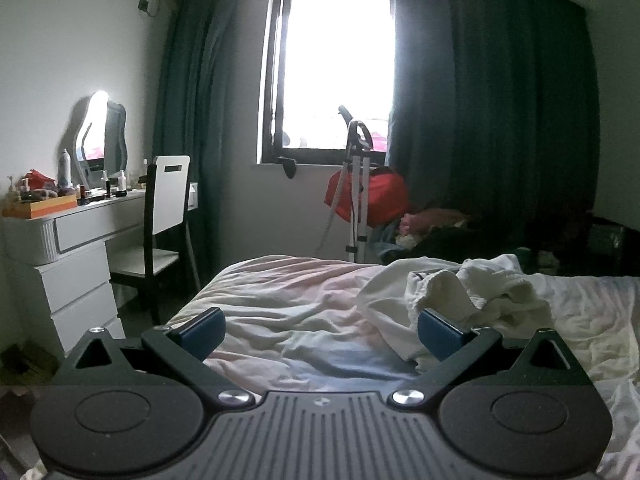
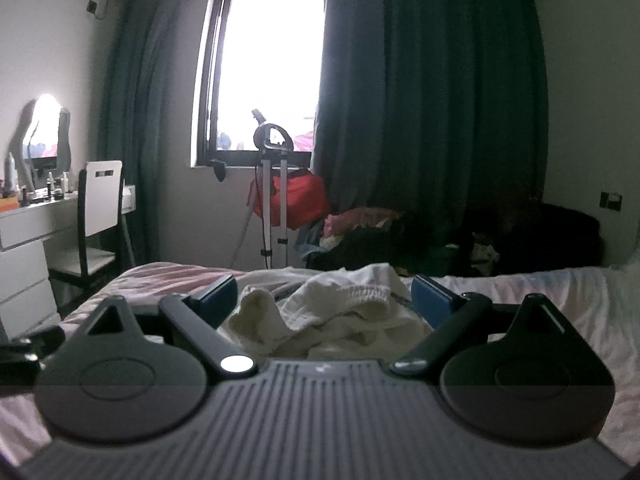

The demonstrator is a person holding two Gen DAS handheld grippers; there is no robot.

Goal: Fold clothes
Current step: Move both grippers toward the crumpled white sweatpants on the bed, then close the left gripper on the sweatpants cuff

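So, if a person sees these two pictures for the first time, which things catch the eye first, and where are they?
The bright window glares at the middle of the far wall, between dark green curtains. On the bed, a crumpled white garment lies in a heap, seen between the open jaws of the right gripper; the left gripper, also open, has it to its right. A red bag sits under the window.

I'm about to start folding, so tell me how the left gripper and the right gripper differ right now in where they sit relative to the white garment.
The left gripper has bare bedsheet between its fingers, the white garment lying off by its right finger. The right gripper faces the garment squarely, the crumpled pile filling the gap between its fingers. Both are open, hold nothing and point toward the window.
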